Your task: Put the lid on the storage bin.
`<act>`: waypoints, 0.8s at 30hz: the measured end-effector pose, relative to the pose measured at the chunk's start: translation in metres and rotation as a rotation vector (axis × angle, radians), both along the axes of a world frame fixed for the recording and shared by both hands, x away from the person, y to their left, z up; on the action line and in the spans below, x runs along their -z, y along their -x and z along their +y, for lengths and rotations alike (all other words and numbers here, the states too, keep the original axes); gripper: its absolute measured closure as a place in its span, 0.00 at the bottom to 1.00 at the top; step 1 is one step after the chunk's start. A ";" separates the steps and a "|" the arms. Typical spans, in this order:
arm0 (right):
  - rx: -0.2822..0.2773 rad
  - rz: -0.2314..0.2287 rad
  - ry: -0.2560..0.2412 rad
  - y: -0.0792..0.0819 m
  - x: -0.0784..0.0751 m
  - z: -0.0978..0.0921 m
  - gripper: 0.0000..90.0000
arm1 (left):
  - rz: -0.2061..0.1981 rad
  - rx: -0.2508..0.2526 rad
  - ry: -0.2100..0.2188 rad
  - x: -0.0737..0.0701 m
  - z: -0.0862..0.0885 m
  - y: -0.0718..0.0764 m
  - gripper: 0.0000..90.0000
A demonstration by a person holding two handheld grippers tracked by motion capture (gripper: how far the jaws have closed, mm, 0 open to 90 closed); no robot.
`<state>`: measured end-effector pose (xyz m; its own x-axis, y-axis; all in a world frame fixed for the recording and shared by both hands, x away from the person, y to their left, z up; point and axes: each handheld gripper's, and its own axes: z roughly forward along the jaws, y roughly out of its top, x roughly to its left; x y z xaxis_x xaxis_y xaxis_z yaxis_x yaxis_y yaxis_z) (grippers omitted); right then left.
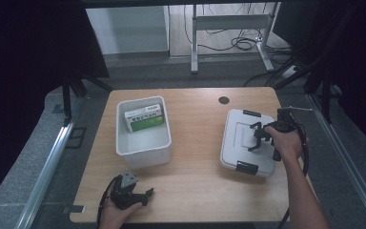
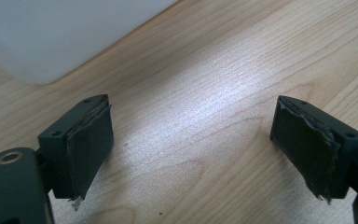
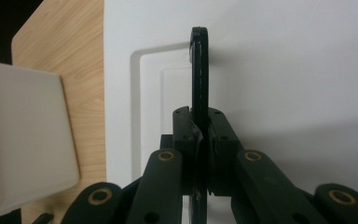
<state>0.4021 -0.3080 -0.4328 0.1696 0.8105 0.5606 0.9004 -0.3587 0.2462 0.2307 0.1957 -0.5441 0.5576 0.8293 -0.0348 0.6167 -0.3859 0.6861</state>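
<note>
While the lid [image 1: 244,141] lies flat near the worktop's [image 1: 195,191] right edge, the right gripper [image 1: 259,137] pinches its thin black handle [image 3: 199,70]; the stiff, light plastic should lift easily there. The left gripper [image 1: 136,193] rests wide open by the near edge.

High view: above, facing forward-down over light wooden surface [image 1: 195,157]. Left gripper view: close, low over surface [image 2: 205,107]. Right gripper view: close over white plastic lid [image 3: 284,70], shared with high view [image 1: 238,143].

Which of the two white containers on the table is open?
The white bin on the left, holding a green box. The other is covered by a lid, whose black handle the right tool grips.
</note>
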 end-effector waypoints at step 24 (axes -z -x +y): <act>-0.146 -0.059 -0.014 -0.001 -0.027 0.052 0.94 | 0.000 0.000 -0.001 0.000 0.000 0.000 0.14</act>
<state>0.4034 -0.2559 -0.4055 0.0173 0.8159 0.5780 0.9272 -0.2294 0.2961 0.2307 0.1958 -0.5441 0.5580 0.8291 -0.0342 0.6166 -0.3866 0.6858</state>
